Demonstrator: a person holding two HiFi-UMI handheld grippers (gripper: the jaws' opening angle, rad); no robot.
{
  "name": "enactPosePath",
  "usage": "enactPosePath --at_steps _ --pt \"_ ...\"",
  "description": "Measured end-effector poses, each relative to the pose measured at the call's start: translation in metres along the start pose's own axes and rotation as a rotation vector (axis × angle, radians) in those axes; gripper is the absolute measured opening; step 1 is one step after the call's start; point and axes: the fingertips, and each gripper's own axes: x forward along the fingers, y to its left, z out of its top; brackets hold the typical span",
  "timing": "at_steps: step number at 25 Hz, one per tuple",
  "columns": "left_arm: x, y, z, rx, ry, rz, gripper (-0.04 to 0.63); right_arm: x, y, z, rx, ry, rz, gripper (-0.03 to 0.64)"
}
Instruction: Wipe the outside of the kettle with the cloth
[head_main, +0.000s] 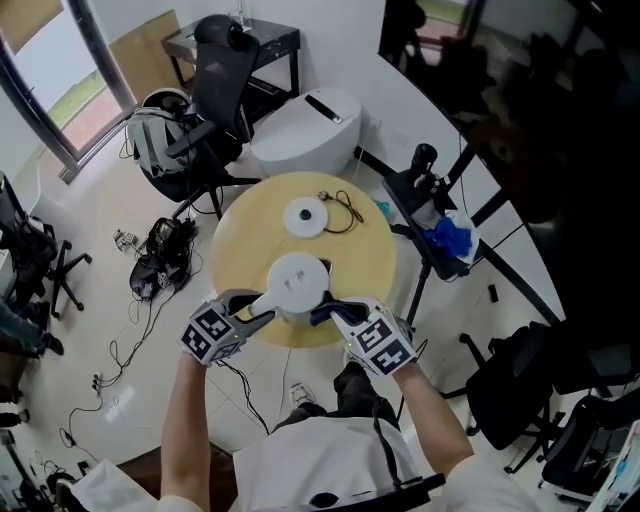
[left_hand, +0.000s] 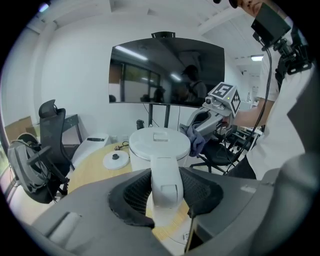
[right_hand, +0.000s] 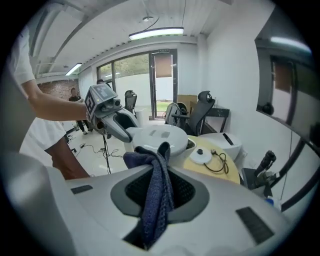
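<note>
A white kettle (head_main: 298, 283) stands near the front edge of the round wooden table (head_main: 370, 255). My left gripper (head_main: 258, 318) is shut on the kettle's handle (left_hand: 165, 180), its jaws clamped on either side of it. My right gripper (head_main: 325, 312) is shut on a dark blue cloth (right_hand: 156, 195), which hangs down between the jaws. The cloth (left_hand: 196, 140) sits against the kettle's upper right side, by the lid rim. In the right gripper view the kettle (right_hand: 162, 137) is just beyond the cloth, with the left gripper (right_hand: 107, 117) behind it.
The kettle's round white base (head_main: 306, 216) with its black cord (head_main: 347, 207) lies at the table's middle. A black office chair (head_main: 215, 95), a white bin-like unit (head_main: 305, 130) and a stand with blue items (head_main: 445, 235) ring the table. Cables litter the floor at left.
</note>
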Motion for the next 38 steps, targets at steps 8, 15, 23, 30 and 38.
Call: enactPosePath --at_steps 8,15,23,30,38 --pt "-0.001 0.000 0.000 0.018 0.020 -0.038 0.175 0.026 -0.003 -0.032 0.059 0.050 0.051 0.069" --pt "-0.004 0.001 -0.002 0.027 0.050 -0.060 0.175 0.082 -0.002 -0.102 0.193 0.180 0.102 0.069" --pt "-0.006 0.003 -0.001 0.044 0.094 -0.069 0.176 0.130 -0.013 -0.159 0.267 0.281 0.090 0.069" --pt "-0.029 0.029 0.047 -0.101 -0.143 0.053 0.255 0.115 -0.016 -0.137 0.251 0.239 0.077 0.069" --pt "-0.003 0.028 0.083 -0.016 -0.008 0.207 0.201 0.044 -0.047 -0.051 0.199 0.035 -0.012 0.067"
